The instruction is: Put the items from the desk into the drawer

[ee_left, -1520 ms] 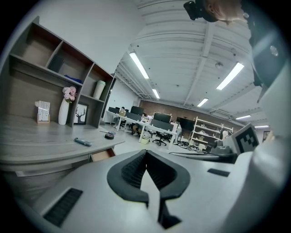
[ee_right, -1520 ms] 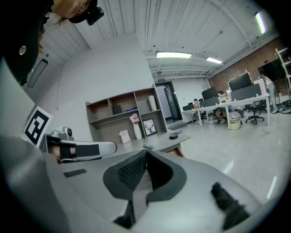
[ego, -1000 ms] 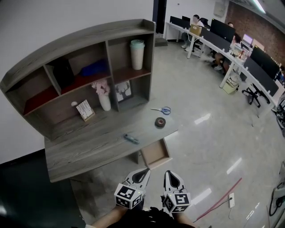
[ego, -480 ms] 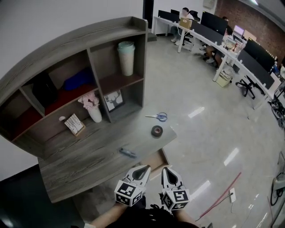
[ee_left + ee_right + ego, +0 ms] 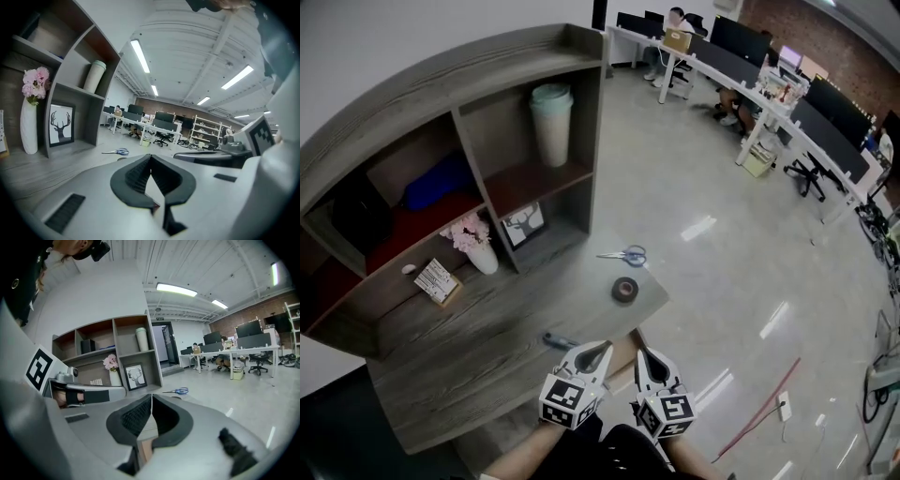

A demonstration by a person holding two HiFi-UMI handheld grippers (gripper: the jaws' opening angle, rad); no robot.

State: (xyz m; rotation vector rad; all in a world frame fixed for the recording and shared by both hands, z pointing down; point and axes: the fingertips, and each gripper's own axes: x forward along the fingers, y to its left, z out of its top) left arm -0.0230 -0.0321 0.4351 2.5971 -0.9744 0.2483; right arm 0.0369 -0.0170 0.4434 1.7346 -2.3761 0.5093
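head view, grippers: left gripper and right gripper sit side by side at 6 o'clock, both pinched tight, nothing held.
head view, drawer: the drawer is open at the front edge of the desk, peeking out between the two tips.
head view, count: three loose items. one scissors at 12 o'clock of one tape, one blue pen at 10 o'clock of the left gripper.
left gripper view: jaws meet, empty. scissors ahead at 11 o'clock.
right gripper view: jaws meet, empty. scissors ahead at 1 o'clock.
risk: shut jaws coming in could shove the pen or tape off the edge, and the tape looks ready to roll. a knock could push the drawer shut.
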